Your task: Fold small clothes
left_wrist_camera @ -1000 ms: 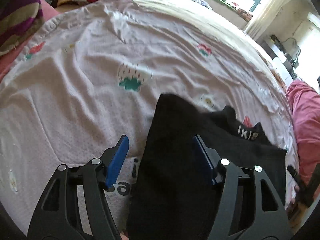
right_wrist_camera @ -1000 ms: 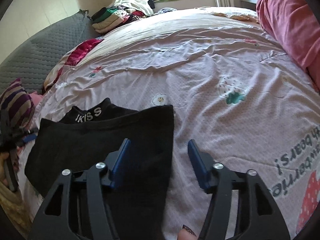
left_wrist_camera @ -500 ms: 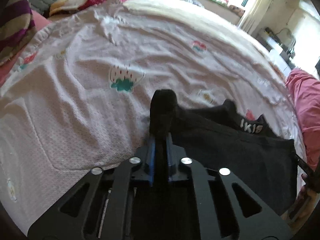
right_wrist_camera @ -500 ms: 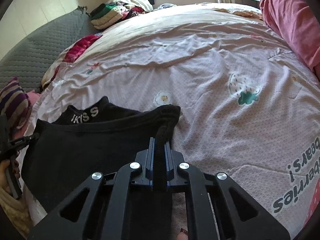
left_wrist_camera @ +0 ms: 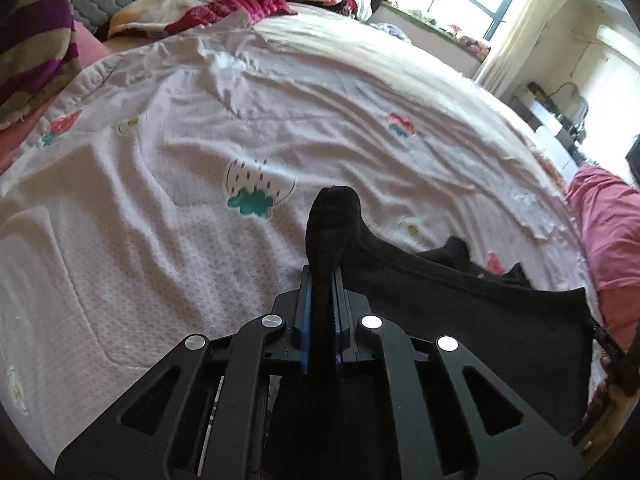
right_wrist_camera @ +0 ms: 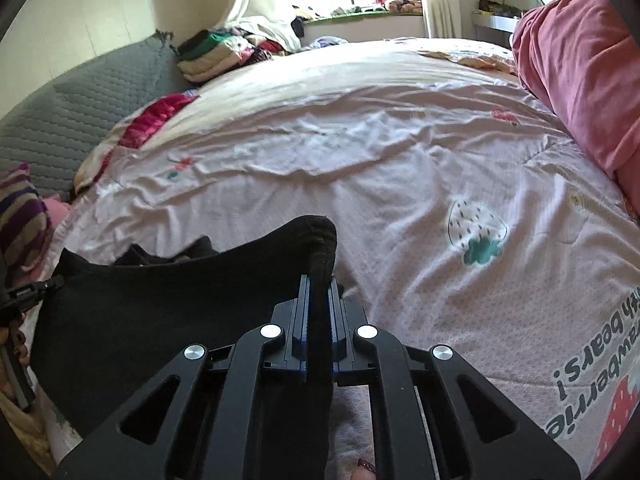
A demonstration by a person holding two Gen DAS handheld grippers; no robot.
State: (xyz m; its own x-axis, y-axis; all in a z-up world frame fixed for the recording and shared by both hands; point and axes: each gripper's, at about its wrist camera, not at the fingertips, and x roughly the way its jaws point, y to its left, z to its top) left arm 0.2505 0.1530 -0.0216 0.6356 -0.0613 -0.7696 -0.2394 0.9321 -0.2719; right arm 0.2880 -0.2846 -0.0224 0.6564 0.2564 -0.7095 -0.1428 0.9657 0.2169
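Both grippers clamp corners of a black garment held up over the bed.

The left gripper [left_wrist_camera: 320,280] is clenched on one corner of the black garment [left_wrist_camera: 460,320], a bunched tip of cloth poking out past its blue fingers [left_wrist_camera: 305,312]. The right gripper [right_wrist_camera: 318,284] grasps the other corner of the same garment [right_wrist_camera: 160,300], cloth curling over its fingers [right_wrist_camera: 303,312]. The fabric stretches between them, sagging toward the near edge of the bed. Under it lies a pale pink quilt [right_wrist_camera: 400,184] with a strawberry print [right_wrist_camera: 476,232]. A pink pillow [right_wrist_camera: 580,80] sits at the bed's right edge, a grey quilted headboard [right_wrist_camera: 80,104] and a striped cushion [right_wrist_camera: 20,224] at its left edge, and a stack of folded clothes [right_wrist_camera: 216,56] at the far left corner.
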